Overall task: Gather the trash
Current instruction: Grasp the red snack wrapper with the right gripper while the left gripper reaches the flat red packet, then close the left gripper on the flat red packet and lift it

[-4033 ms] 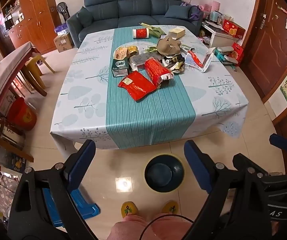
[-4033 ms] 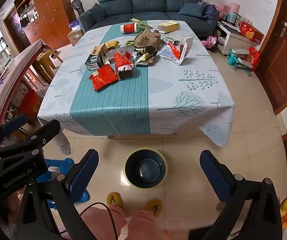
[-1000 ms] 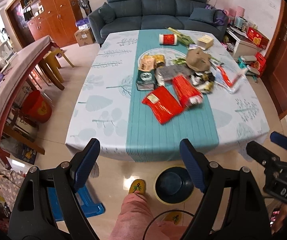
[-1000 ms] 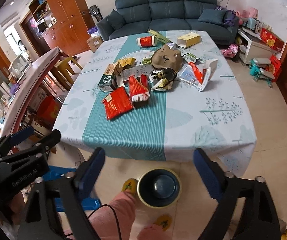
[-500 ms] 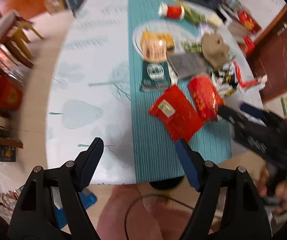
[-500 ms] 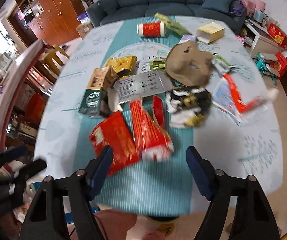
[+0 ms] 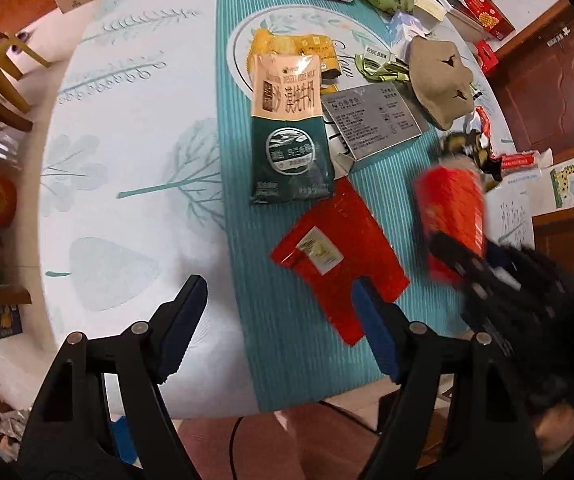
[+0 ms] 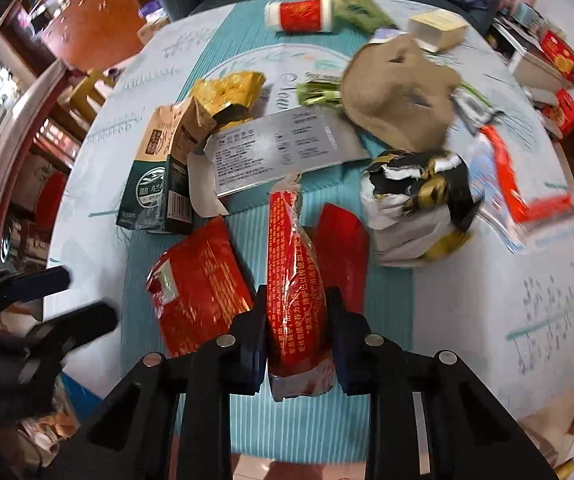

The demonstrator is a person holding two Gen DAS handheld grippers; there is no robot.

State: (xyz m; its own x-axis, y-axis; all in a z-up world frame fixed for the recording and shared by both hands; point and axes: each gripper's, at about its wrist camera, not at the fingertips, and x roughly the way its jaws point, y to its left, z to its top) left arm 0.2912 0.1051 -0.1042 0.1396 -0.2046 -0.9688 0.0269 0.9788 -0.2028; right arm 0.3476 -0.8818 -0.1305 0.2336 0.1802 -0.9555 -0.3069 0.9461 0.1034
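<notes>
Trash lies on the cloth-covered table [image 7: 127, 160]. My right gripper [image 8: 296, 312] is shut on a long red wrapper pack [image 8: 293, 276], near its lower end; the pack also shows in the left wrist view [image 7: 449, 216], with the right gripper [image 7: 483, 276] on it. My left gripper [image 7: 277, 308] is open and empty above the table's near edge, its right finger over a flat red packet [image 7: 339, 256], which also shows in the right wrist view [image 8: 197, 284]. The left gripper [image 8: 43, 304] shows blurred at the left of the right wrist view.
A green and beige milk carton [image 7: 289, 132], a grey card [image 7: 371, 120], a brown paper bag [image 8: 399, 112], a black and gold wrapper [image 8: 415, 196], a red can [image 8: 301, 14] and a yellow foil bag [image 8: 227, 94] lie further back.
Both grippers have moved from above the floor bin forward over the table. My right gripper has closed on the long red wrapper pack. My left gripper stays open.
</notes>
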